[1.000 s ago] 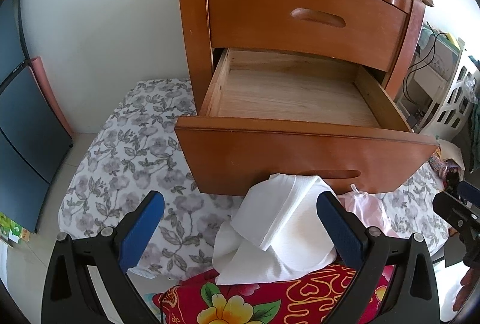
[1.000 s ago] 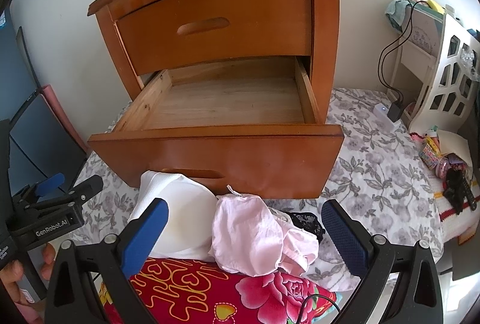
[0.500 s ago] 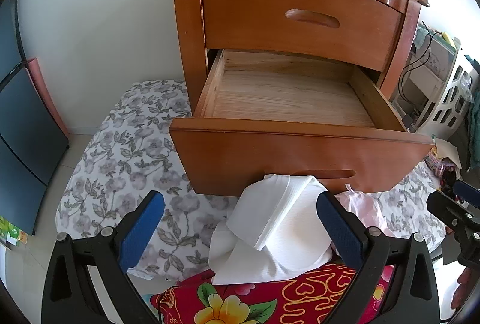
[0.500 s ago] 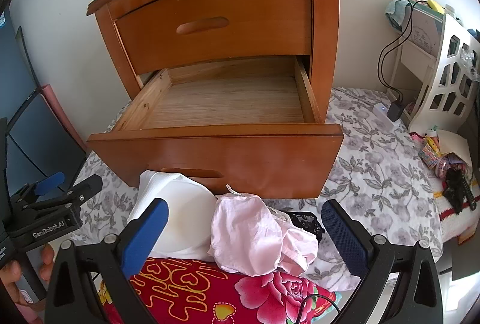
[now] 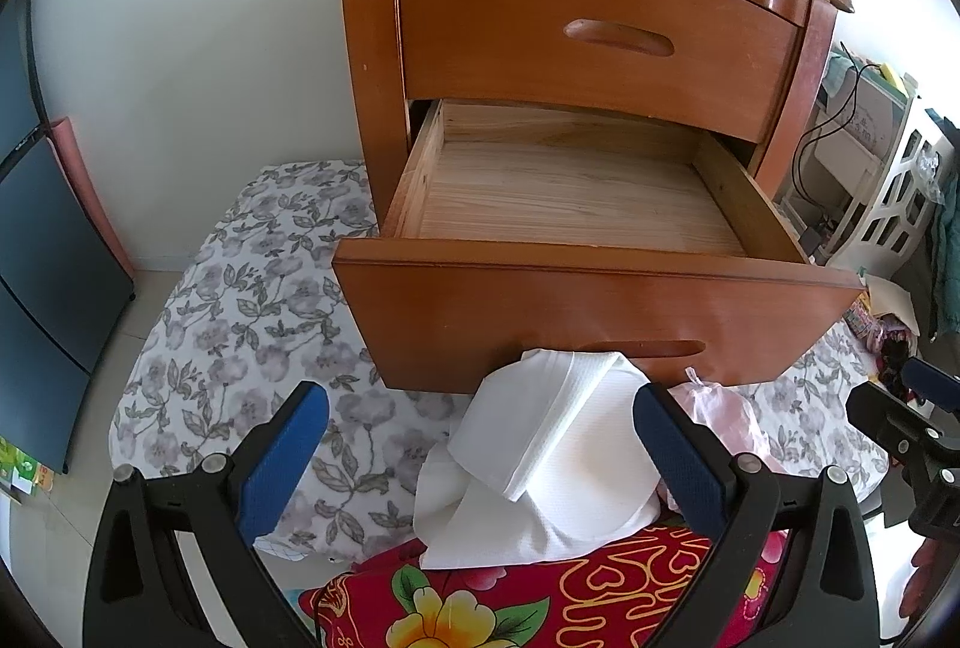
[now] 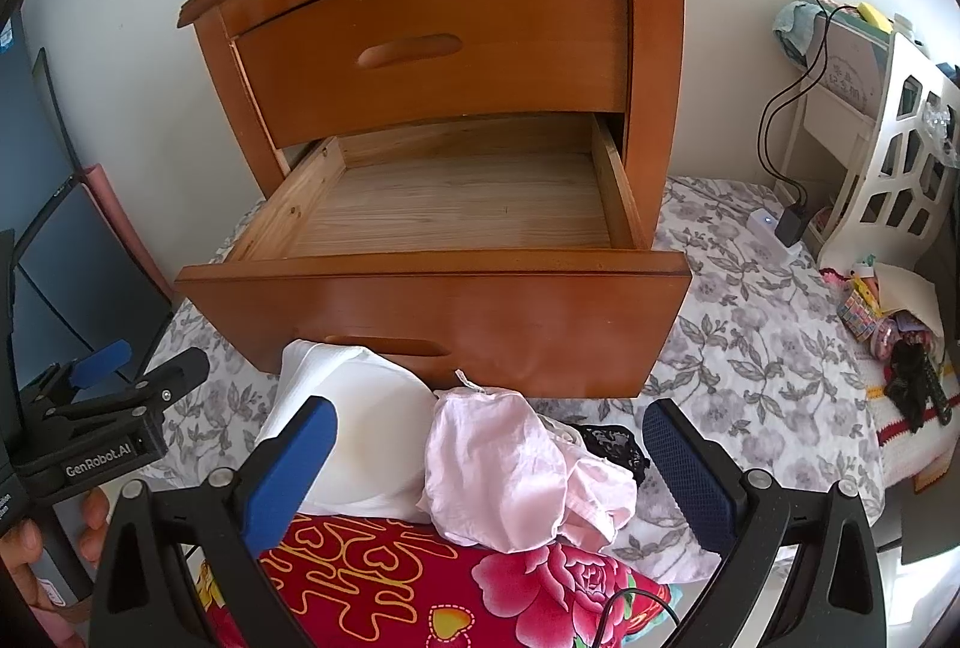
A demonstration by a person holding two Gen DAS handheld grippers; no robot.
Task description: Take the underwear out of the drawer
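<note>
The wooden nightstand's lower drawer [image 5: 600,288] [image 6: 432,282] stands pulled out, its bare wood floor showing. In front of it lie a white garment [image 5: 558,462] [image 6: 360,432], a pink garment [image 6: 510,474] [image 5: 714,408] and a black lace piece [image 6: 612,444], partly on a red floral cloth [image 5: 540,594] [image 6: 480,582]. My left gripper [image 5: 480,456] hovers open above the white garment, nothing between its blue pads. My right gripper [image 6: 489,468] hovers open over the pink garment. Each gripper shows at the edge of the other's view.
A grey floral sheet [image 5: 240,324] [image 6: 750,348] covers the surface under the nightstand. The upper drawer [image 5: 594,36] is closed. A white openwork shelf [image 6: 894,168] with cables and a charger [image 6: 792,222] stands at right. Dark panels [image 5: 42,252] lean at left. A hand [image 6: 36,540] holds the left gripper.
The left wrist view has shifted slightly left and closer to the nightstand. Both grippers stay open and the clothes have not moved.
</note>
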